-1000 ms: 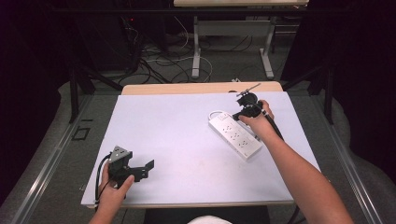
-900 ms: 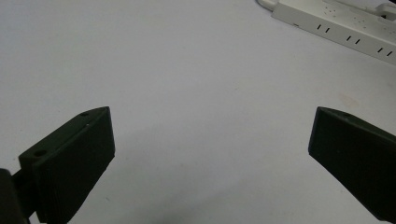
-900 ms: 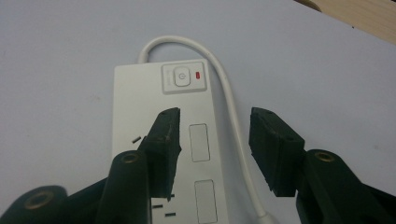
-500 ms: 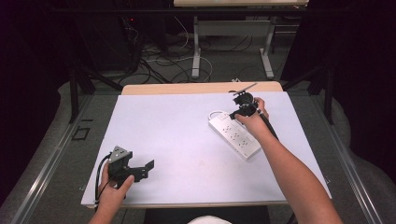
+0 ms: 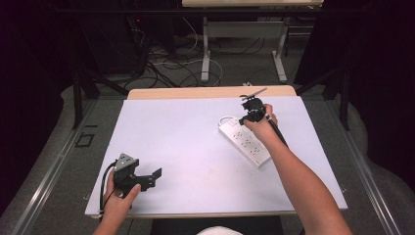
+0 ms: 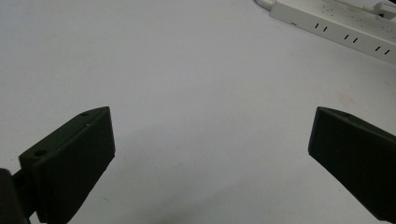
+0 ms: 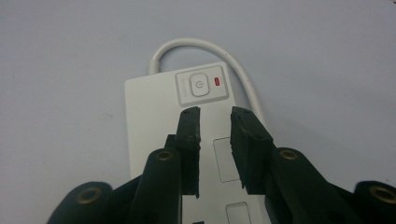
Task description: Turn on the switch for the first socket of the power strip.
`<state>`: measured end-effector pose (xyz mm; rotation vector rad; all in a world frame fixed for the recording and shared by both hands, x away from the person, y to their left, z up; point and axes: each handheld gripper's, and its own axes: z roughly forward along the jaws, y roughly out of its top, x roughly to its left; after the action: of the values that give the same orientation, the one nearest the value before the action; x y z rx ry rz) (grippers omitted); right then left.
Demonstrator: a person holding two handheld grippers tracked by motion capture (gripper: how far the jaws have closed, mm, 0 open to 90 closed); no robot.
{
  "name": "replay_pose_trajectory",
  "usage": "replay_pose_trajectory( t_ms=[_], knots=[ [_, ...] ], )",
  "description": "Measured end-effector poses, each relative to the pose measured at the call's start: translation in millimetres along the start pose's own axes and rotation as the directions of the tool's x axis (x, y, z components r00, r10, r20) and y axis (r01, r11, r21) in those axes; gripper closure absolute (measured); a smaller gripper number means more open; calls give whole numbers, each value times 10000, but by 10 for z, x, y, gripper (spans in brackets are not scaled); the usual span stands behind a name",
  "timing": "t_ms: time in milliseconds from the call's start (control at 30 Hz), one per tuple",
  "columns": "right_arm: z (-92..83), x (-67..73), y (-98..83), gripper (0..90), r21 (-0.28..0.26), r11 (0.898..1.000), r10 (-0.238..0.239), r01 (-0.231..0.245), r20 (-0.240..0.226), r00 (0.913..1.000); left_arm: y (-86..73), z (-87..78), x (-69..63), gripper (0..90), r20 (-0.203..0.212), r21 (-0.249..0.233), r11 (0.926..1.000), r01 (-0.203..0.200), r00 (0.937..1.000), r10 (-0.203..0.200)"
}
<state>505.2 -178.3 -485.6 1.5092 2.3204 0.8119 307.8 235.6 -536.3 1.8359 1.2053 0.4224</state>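
Since the earlier frames, the right gripper (image 5: 250,108) had crept up the strip toward its far, switch end, while the left gripper (image 5: 142,177) had not budged.

High view: a long white plastic power strip (image 5: 244,143) lay slantwise at about two o'clock on the white table (image 5: 186,142), its white cord looping off the far end. The right forearm stretched long from five o'clock, hand wrapped over the gripper, nose tipped down over the strip's far end. The left hand (image 5: 117,196) sat low at seven o'clock, its gripper level and pointing toward three o'clock, well apart from the strip.

Left gripper view: two black jaws stood wide apart over bare table, nothing between them, and the strip ran across at one o'clock.

Right gripper view: jaws were drawn nearly together with a slim gap, gripping nothing, hovering just short of the round white power button (image 7: 199,87); a small red indicator light (image 7: 217,81) glowed just beside it at three o'clock.

My read: this was the approach to pressing that switch. The next move called for a short push forward and down, one jaw tip landing squarely on the button, not the lamp.
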Motion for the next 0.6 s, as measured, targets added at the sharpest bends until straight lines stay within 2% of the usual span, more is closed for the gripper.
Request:
replay_pose_trajectory(
  t_ms=[133, 200, 267, 300, 467, 567, 600],
  knots=[
    [21, 7, -2, 779, -54, 10000, 46, -45, 220, 9997, -4, 6, -4, 4, -37, -87, 10000, 21, 10000, -21],
    [26, 8, -3, 783, -62, 9999, 86, -85, 119, 9999, -4, 6, -4, 4, -24, -63, 10000, 5, 10000, -5],
    [55, 5, -11, 801, 102, 9999, 73, -76, 305, 9995, -4, 9, -4, 4, -25, -92, 10000, -9, 10000, 9],
    [64, 16, -11, 809, 107, 9996, 269, -272, 329, 9991, -4, 8, -4, 4, -15, -89, 10000, -10, 10000, 10],
    [95, -2, -26, 839, 241, 9996, 149, -155, 250, 9996, -2, 1, -1, 4, 33, -8, 10000, -6, 10000, 6],
    [130, 6, -31, 860, 221, 9992, 314, -322, 341, 9989, -2, 3, 0, 4, 28, -25, 10000, -24, 10000, 24],
    [128, 9, -29, 864, 403, 9985, 366, -382, 402, 9985, -3, 2, -2, 4, 32, -9, 10000, -11, 10000, 11]
  ],
)
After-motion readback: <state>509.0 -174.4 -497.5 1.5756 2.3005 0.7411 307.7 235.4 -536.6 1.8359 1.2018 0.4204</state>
